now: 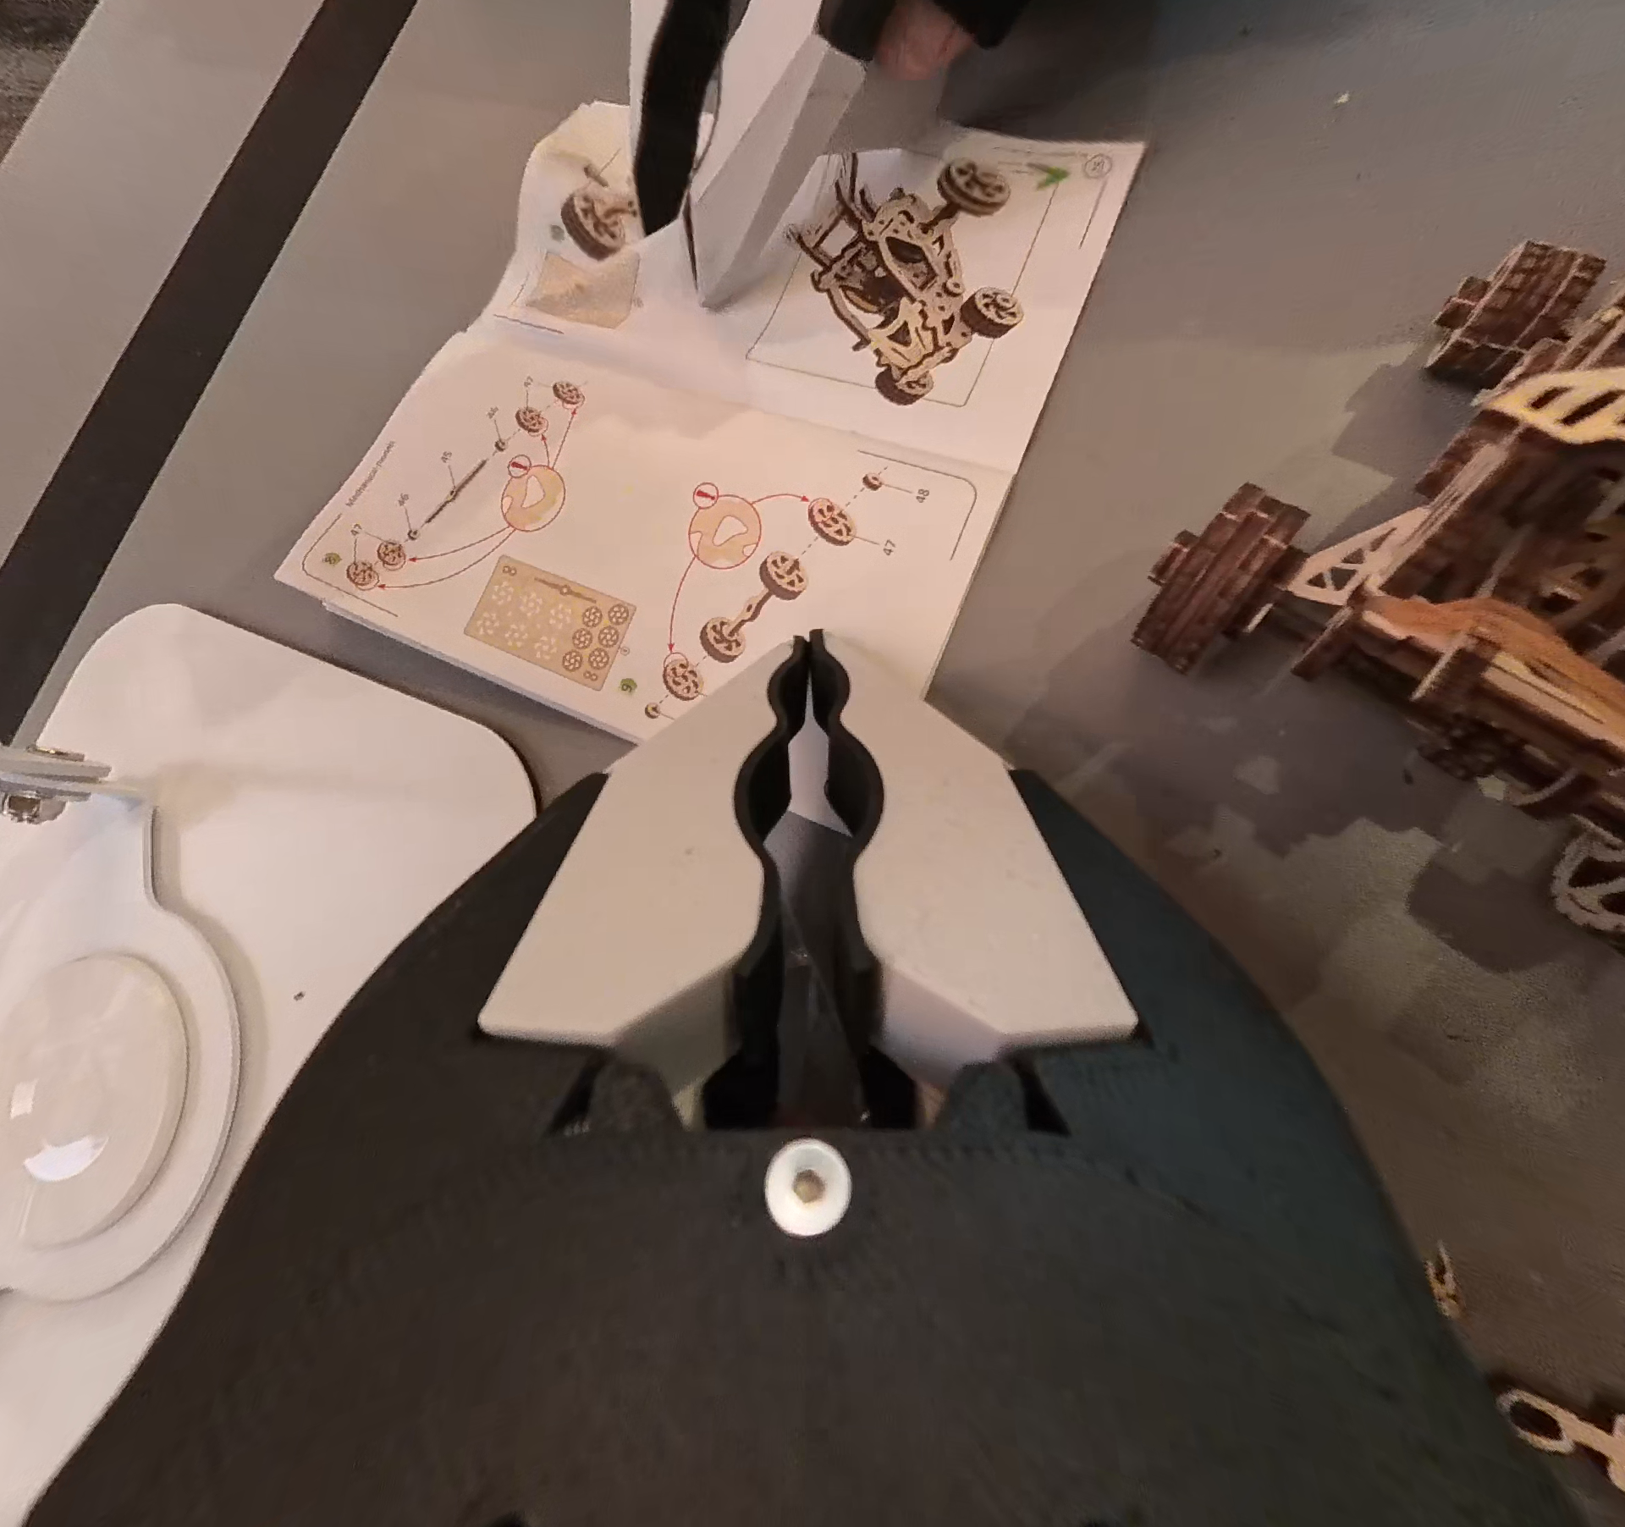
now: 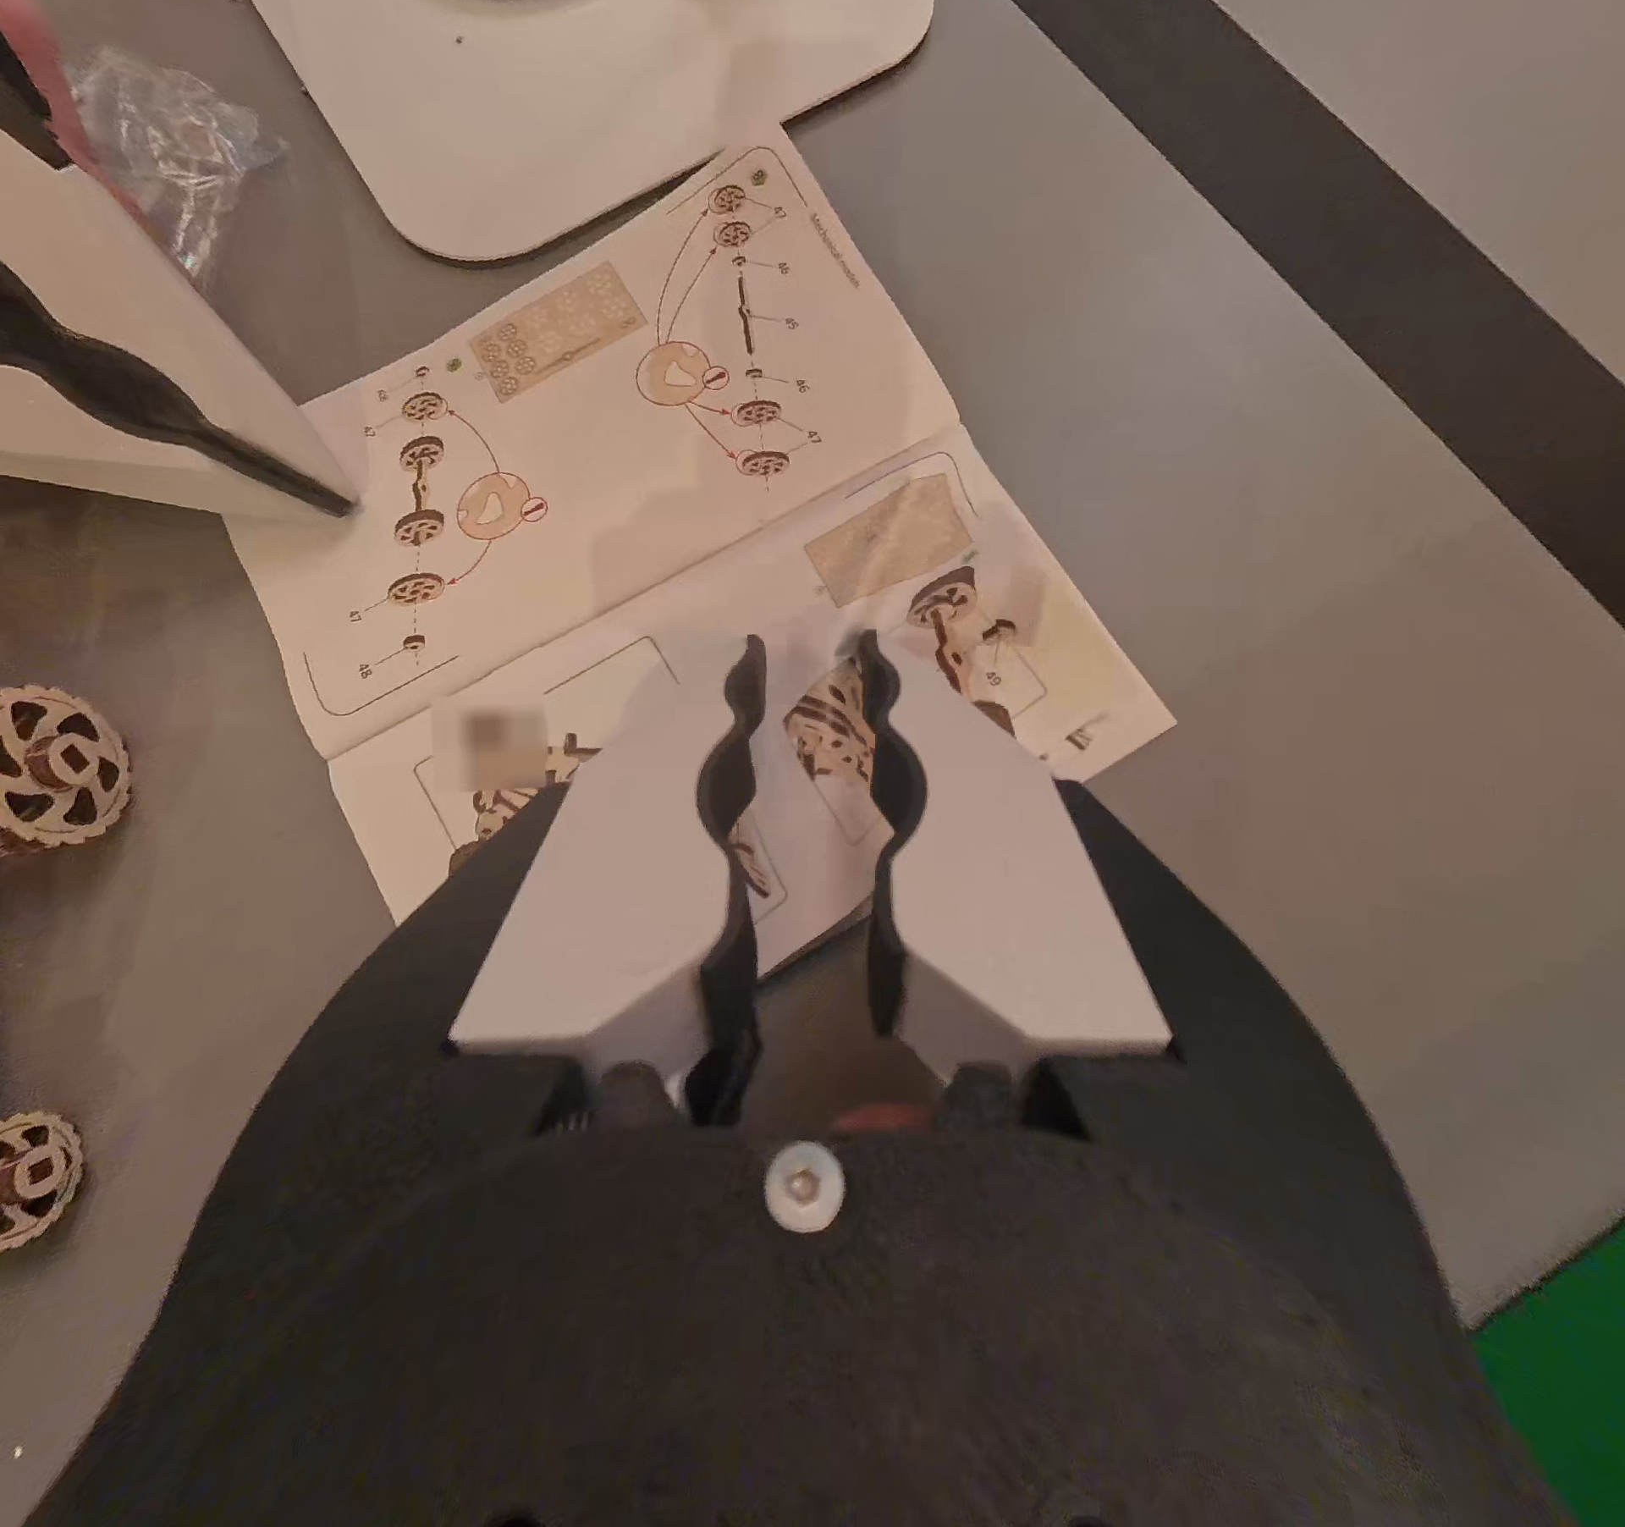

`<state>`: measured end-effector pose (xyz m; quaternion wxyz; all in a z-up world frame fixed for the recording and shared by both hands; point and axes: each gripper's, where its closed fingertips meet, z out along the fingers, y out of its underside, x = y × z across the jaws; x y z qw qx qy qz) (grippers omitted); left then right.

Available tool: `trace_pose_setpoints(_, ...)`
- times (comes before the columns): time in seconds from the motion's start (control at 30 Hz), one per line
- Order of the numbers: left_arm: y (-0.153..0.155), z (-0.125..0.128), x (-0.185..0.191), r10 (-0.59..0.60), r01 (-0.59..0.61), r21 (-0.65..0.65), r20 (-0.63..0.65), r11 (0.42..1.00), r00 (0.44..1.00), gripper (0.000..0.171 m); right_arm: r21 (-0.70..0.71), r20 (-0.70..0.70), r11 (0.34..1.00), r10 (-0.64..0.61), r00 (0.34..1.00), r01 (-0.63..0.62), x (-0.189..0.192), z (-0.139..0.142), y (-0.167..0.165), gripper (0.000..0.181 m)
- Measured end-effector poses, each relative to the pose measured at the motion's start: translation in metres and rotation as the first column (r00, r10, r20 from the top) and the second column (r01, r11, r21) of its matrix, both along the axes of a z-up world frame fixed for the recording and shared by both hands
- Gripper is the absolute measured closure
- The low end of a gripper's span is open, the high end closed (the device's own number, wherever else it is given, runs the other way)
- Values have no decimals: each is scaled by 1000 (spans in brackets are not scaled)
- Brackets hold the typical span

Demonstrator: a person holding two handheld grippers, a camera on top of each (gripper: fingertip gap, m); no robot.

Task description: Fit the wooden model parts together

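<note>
- Hovering over a grey table [image 1: 1231, 166], I hold a two-finger gripper in each hand; both have pale wedge fingers with wavy black pads on a black body.
- My left gripper [image 1: 809, 645]: jaws closed, tips meeting with nothing between them, poised above the lower edge of the instruction booklet [image 1: 668, 465].
- My right gripper [image 2: 809, 649]: jaws parted with an empty gap, above the far page of the same booklet [image 2: 615, 447]. In the left wrist view it [image 1: 677, 245] comes down from the top, tips near the paper.
- Wooden model [image 1: 1477, 605]: partly built vehicle of laser-cut plywood, dark burnt-brown edges against pale faces, with chunky ribbed wheels, a truss-like side brace and a light cut-out panel on top. It sits on the table at my left gripper's right, well apart from both grippers.
- Loose wooden wheels [image 2: 53, 768]: two round, toothed, spoked pieces, pale with dark openings, lying on the table at the left edge of the right wrist view.
- Small pale wooden pieces [image 1: 1565, 1406] lie at the lower right of the left wrist view; their shape is unclear.
- Booklet: open and flat, showing diagrams of wheels, axles and the finished car.
- White tray [image 1: 308, 825]: rounded corners, beside the booklet, carrying a white-framed magnifier lens [image 1: 88, 1080].
- Crumpled clear plastic bag [image 2: 167, 139] near the tray.
</note>
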<state>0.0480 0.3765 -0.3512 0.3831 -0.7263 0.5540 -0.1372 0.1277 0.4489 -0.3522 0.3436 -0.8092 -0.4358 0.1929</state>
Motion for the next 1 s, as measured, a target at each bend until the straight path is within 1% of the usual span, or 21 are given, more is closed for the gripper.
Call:
trace_pose_setpoints(0.1,0,0,0,1,-1,12,-4,1000,1000,171,-3,-1,1000,6,1000,-6,-2,0,-2,165)
trace_pose_setpoints(0.17,0,0,0,1,-1,14,-5,1000,1000,171,3,2,1000,6,1000,-6,-1,0,-2,173)
trace_pose_setpoints(0.33,0,0,0,1,-1,23,-8,1000,1000,171,11,0,1000,-12,1000,12,3,2,-7,175)
trace_pose_setpoints(0.5,1,0,0,0,0,10,-3,1000,1000,171,14,-85,1000,-18,996,19,5,13,-13,177)
trace_pose_setpoints(0.57,1,0,0,0,0,2,0,1000,1000,171,-18,-117,999,-38,992,36,7,16,-13,174)
trace_pose_setpoints(0.7,1,0,1,-3,3,1,0,1000,1000,171,-27,-122,998,-55,991,52,10,18,-13,166)
trace_pose_setpoints(0.73,1,0,1,-3,3,-1,2,1000,1000,171,-34,-120,998,-65,991,61,11,18,-14,160)
trace_pose_setpoints(0.77,1,0,1,-3,3,1,1,1000,1000,171,-45,-113,996,-81,990,76,13,19,-15,146)
trace_pose_setpoints(0.8,1,0,1,-2,2,3,0,1000,1000,171,-54,-110,995,-91,990,85,16,22,-18,137)
trace_pose_setpoints(0.83,3,1,0,9,-9,13,0,1000,1000,170,-49,-122,996,-82,989,77,17,29,-24,136)
trace_pose_setpoints(0.9,9,5,-4,52,-52,31,14,998,999,148,-36,-138,998,-61,989,56,20,43,-42,131)
trace_pose_setpoints(0.93,10,7,-6,59,-60,21,28,998,998,141,-24,-128,999,-46,991,43,23,49,-53,134)
trace_pose_setpoints(1.0,9,13,-9,63,-62,-7,63,998,996,131,-10,-100,999,-52,994,52,35,58,-74,135)
